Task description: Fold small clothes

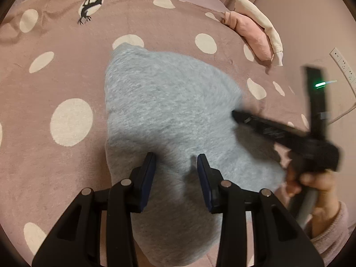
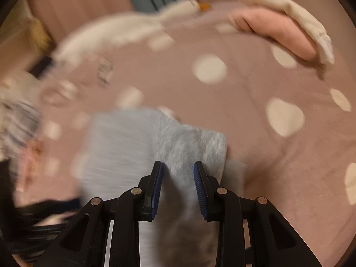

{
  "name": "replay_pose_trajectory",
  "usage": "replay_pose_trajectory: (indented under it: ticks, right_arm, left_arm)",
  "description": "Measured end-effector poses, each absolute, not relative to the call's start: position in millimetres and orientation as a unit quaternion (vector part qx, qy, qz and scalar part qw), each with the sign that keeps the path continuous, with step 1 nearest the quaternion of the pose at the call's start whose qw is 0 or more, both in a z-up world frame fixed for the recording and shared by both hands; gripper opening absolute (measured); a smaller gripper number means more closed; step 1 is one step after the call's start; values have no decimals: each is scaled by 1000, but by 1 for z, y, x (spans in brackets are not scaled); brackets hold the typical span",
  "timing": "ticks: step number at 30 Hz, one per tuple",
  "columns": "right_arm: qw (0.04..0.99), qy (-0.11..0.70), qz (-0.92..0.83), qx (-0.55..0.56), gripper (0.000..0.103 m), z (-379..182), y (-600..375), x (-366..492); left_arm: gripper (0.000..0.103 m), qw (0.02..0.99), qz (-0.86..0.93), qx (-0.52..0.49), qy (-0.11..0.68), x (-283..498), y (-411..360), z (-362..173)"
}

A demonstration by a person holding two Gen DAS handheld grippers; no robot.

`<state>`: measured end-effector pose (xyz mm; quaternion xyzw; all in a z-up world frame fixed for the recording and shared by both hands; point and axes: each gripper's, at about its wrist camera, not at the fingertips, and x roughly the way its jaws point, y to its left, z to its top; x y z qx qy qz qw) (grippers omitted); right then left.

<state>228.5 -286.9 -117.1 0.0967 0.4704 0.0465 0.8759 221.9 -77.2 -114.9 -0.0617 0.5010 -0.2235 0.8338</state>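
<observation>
Above the grey garment [image 1: 169, 102], both tools [image 1: 175, 162] [image 2: 178, 166] tilt steeply downward.

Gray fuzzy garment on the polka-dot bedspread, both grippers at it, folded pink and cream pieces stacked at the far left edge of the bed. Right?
Not quite: the folded pink piece and cream piece sit at the far right edge, as the left wrist view shows. The gray garment does lie on the polka-dot bedspread, with the left gripper and right gripper at it.
</observation>
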Motion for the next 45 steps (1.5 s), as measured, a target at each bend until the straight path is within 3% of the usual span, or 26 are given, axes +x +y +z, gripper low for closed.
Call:
replay_pose_trajectory:
  ticks: [7, 15, 23, 39, 45]
  right_arm:
    - [869, 476, 41, 129, 27, -117, -302, 220]
    - [904, 406, 116, 73, 27, -76, -285, 152]
    - [895, 434, 102, 5, 27, -113, -276, 128]
    - [900, 423, 98, 36, 27, -118, -279, 130]
    - [900, 420, 103, 49, 27, -119, -282, 131]
  left_arm:
    - [38, 840, -219, -31, 495, 217, -82, -116]
    - [43, 841, -218, -36, 494, 217, -85, -116]
    - [49, 848, -213, -6, 486, 211, -94, -117]
    - [49, 847, -213, 19, 487, 170, -80, -126]
    - [49, 863, -211, 14, 459, 176, -78, -100]
